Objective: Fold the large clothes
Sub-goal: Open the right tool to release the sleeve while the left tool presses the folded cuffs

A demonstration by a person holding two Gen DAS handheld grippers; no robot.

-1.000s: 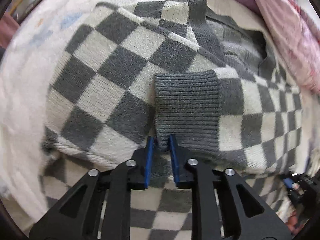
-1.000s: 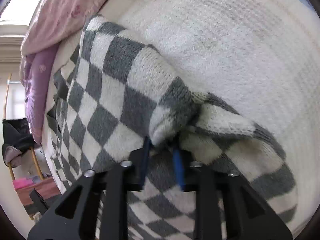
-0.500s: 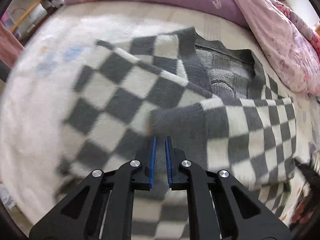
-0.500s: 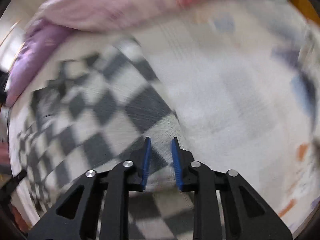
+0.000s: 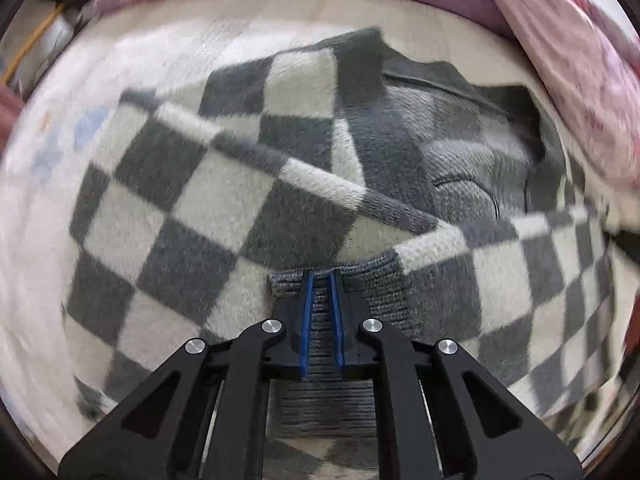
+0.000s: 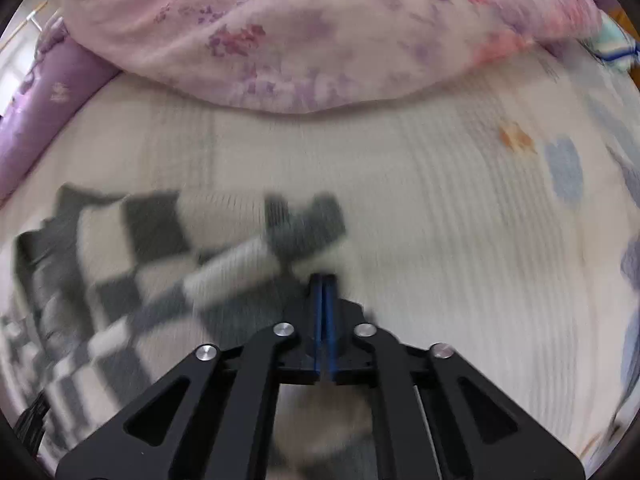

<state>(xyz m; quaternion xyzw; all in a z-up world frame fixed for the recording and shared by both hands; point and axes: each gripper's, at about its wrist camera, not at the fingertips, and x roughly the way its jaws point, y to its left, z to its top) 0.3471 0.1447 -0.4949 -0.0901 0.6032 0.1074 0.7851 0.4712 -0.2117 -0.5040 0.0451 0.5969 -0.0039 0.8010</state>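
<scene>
Right now the left hand-held gripper (image 5: pixel 320 276) has its blue pads drawn nearly together over the ribbed grey cuff (image 5: pixel 340 284) of the checkered sweater (image 5: pixel 200 208), and knit shows in the narrow gap between them, so it looks pinched on the cuff edge, though the bite seems shallow. If only a few ribs are caught, the sleeve could slip free the moment it is pulled across, and the fold would land crooked. Beyond and to either side of those fingers the sweater lies spread on the bed (image 5: pixel 80 92), with its dark neckline (image 5: pixel 460 92) ahead and to the right, near the pink quilt (image 5: pixel 560 60); a long drag that way could push the collar under the quilt. The right hand-held gripper (image 6: pixel 323 280) is fully closed, pads touching, and I cannot tell whether any fabric is between them: blurred sweater (image 6: pixel 152 264) lies to its left and below, bare sheet (image 6: pixel 460 240) to its right. Should it be empty, that side of the garment goes unsupported, and the knit, being thick and floppy, would likely sag and bunch rather than crease cleanly.
</scene>
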